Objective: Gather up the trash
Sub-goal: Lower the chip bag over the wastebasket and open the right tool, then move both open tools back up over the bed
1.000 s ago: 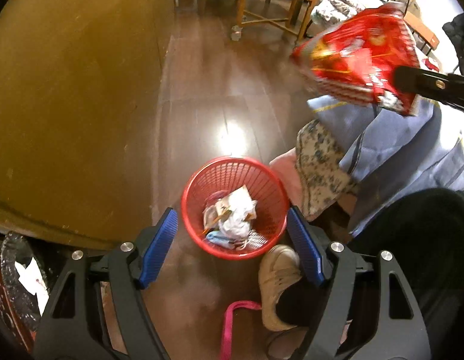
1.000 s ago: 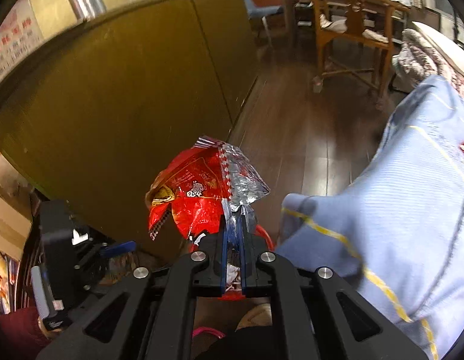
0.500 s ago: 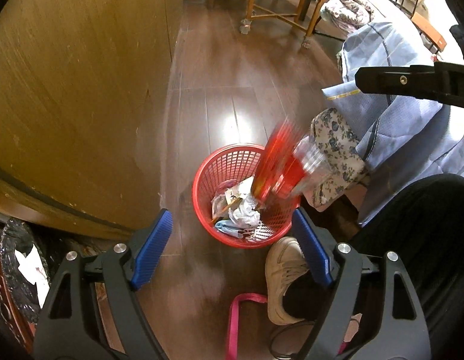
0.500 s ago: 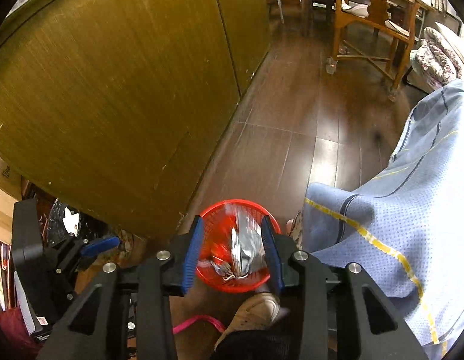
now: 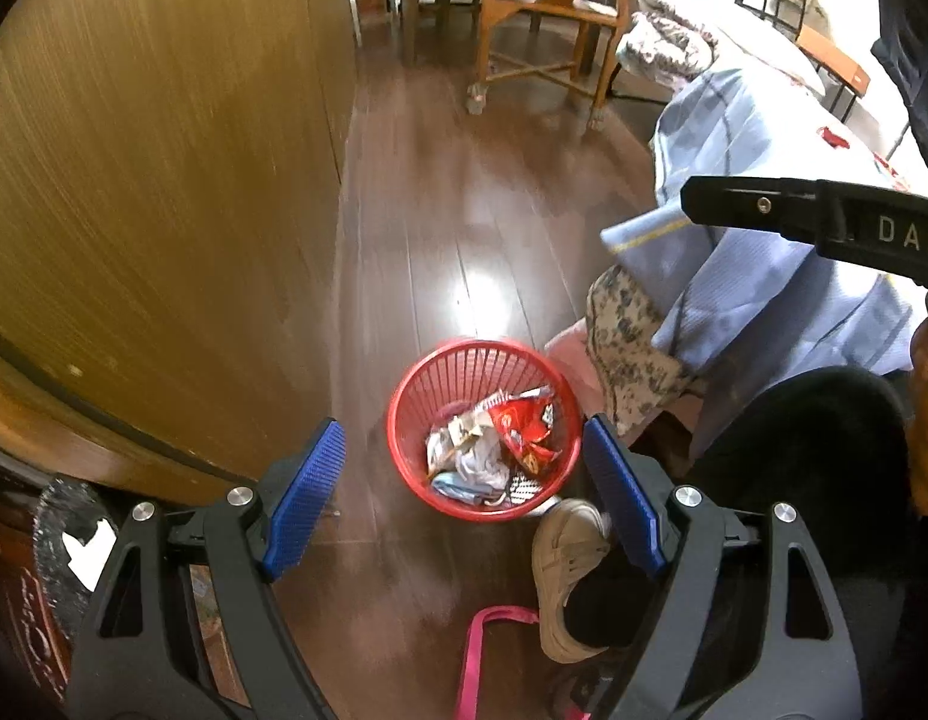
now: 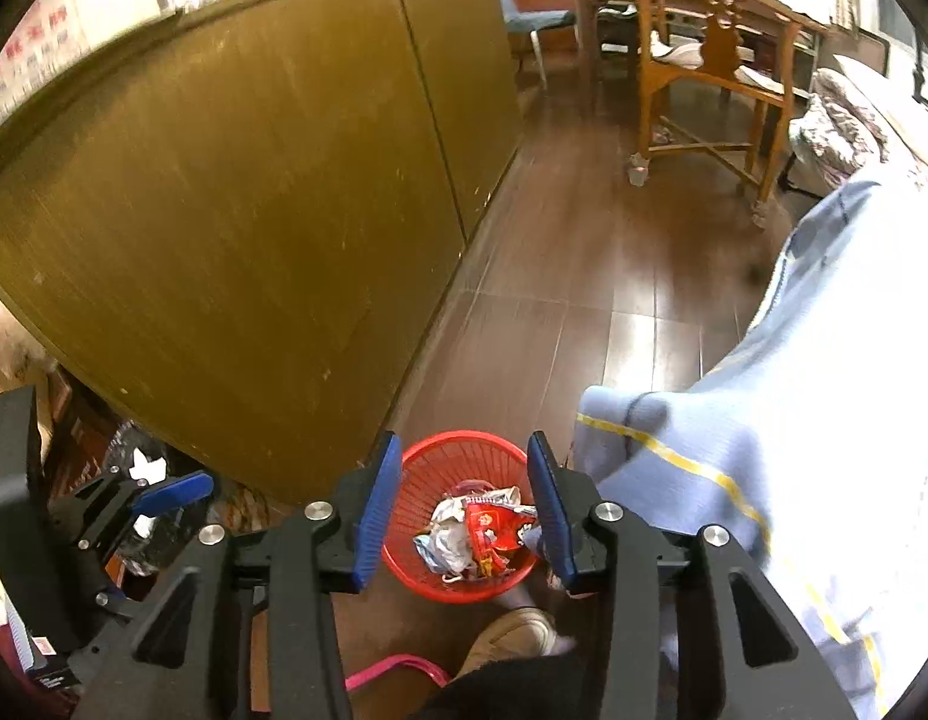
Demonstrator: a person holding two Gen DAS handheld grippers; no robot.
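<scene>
Red snack wrapper (image 6: 494, 525) lies in basket (image 6: 428, 468); both hand-held grippers (image 5: 464, 480) (image 6: 464, 504) hover above, jaws spread.

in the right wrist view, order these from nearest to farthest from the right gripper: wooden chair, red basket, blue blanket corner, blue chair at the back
From the right gripper:
1. red basket, on the floor, seen between its open fingers.
2. blue blanket corner, just right of the basket.
3. wooden chair, far across the floor, upper right.
4. blue chair, behind it, by the brown panel's far edge.
</scene>
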